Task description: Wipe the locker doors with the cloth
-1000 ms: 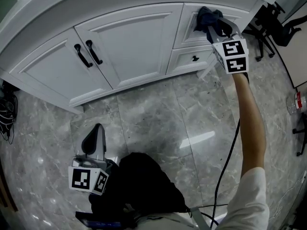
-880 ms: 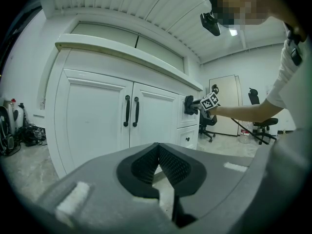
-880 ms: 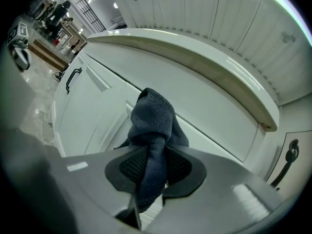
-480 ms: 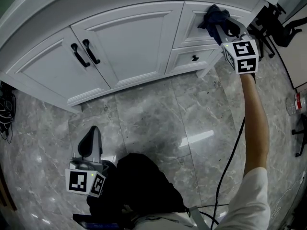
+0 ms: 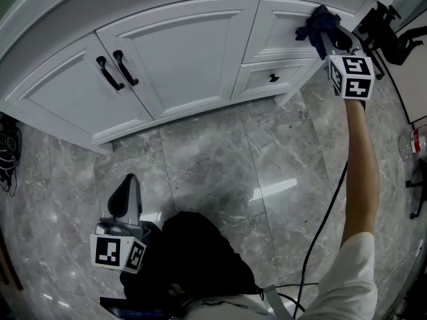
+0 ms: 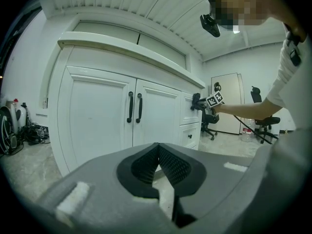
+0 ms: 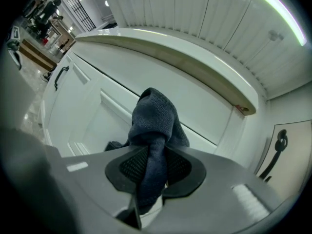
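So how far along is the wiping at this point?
Done: cloth is clamped in the right tool. In hand: it sits at the right end of the top drawer. Left: no surface looks visibly wiped, so the double doors and lower drawer may remain. The left tool hangs shut and empty.

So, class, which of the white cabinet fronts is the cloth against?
The upper drawer at the right end, above the small knobbed drawer. The right gripper holds the dark cloth to it; the two handled doors are far off.

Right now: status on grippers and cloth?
Right gripper shut on cloth, cloth against top drawer front. Left gripper shut, empty, low over floor. Nothing in the way.
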Available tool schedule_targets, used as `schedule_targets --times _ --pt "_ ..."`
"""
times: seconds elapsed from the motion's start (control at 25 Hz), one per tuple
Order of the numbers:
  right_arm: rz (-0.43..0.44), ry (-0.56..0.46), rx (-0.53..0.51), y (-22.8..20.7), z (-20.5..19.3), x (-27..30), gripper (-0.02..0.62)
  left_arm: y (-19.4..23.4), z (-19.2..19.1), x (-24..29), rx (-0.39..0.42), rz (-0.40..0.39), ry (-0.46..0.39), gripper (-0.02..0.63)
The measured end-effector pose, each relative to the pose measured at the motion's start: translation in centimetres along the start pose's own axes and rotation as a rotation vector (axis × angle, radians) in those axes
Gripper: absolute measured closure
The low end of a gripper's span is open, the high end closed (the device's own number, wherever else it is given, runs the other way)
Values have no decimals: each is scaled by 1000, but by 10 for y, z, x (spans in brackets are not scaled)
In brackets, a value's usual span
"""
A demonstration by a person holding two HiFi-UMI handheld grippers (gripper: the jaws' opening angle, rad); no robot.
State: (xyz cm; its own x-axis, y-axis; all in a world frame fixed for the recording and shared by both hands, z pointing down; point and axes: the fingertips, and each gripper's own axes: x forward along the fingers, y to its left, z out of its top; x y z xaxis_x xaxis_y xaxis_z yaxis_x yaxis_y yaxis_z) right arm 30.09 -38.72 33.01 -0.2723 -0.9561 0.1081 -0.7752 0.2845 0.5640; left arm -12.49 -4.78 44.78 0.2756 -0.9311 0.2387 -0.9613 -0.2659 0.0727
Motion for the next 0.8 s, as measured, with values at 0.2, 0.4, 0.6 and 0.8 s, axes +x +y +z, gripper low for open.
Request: schedule_targets --times 0.2,0.4,0.6,0.8 --pt "-70 72 14 -38 -32 2 514 -2 -1 1 1 -3 2 604" --pt "-78 76 2 -40 -33 -1 514 -2 2 -2 2 6 -2 604" --pt "-44 -10 5 -2 -16 -29 514 0 1 -6 -1 9 -4 604" --pt "69 -110 20 76 10 -59 514 -4 -1 -5 -4 -10 -6 604"
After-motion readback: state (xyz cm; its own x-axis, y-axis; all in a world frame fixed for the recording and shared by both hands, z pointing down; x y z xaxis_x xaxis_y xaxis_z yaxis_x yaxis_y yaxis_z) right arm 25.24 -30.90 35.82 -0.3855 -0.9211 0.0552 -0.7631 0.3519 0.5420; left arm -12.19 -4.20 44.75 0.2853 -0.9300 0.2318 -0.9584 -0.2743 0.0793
